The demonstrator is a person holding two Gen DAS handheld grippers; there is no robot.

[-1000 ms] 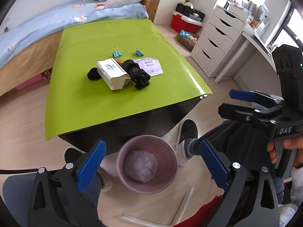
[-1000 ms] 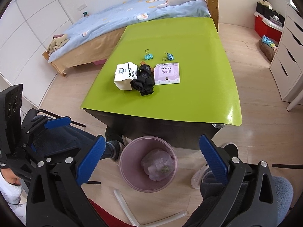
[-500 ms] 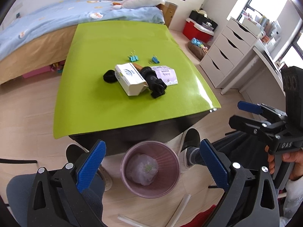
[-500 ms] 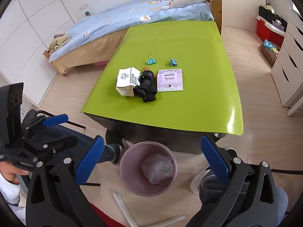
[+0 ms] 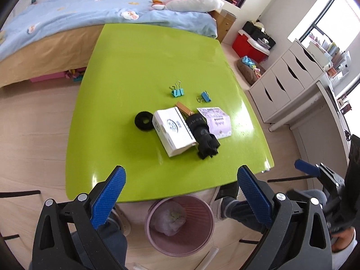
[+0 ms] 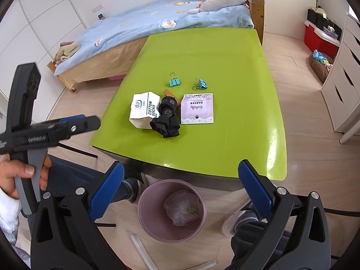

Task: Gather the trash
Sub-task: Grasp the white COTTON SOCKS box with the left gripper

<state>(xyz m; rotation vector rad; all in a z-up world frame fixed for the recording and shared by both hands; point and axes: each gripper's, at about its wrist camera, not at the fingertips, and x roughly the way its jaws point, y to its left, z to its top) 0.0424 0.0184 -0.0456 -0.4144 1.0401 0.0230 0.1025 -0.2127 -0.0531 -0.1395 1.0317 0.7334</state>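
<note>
On the green table [image 5: 135, 67] lie a white "cotton socks" box [image 5: 172, 131] [image 6: 144, 110], rolled black socks [image 5: 203, 136] [image 6: 166, 121], a purple card packet [image 5: 217, 121] [image 6: 197, 108], a black ring [image 5: 143, 120] and two blue binder clips [image 5: 177, 92] [image 6: 174, 82]. A pink trash bin [image 5: 180, 225] [image 6: 172, 209] with a crumpled bag stands on the floor at the table's near edge. My left gripper [image 5: 180, 198] is open and empty above the bin. My right gripper [image 6: 180, 193] is open and empty above the bin too.
A bed with a blue cover [image 6: 157, 20] stands behind the table. White drawers [image 5: 290, 76] and a red box [image 5: 249, 45] stand at the right. The person's legs and shoes [image 6: 243, 220] flank the bin. Clear tubing [image 6: 144, 252] lies on the floor.
Both grippers have risen and moved forward toward the table, so the table items look nearer. Both stay open and empty.
</note>
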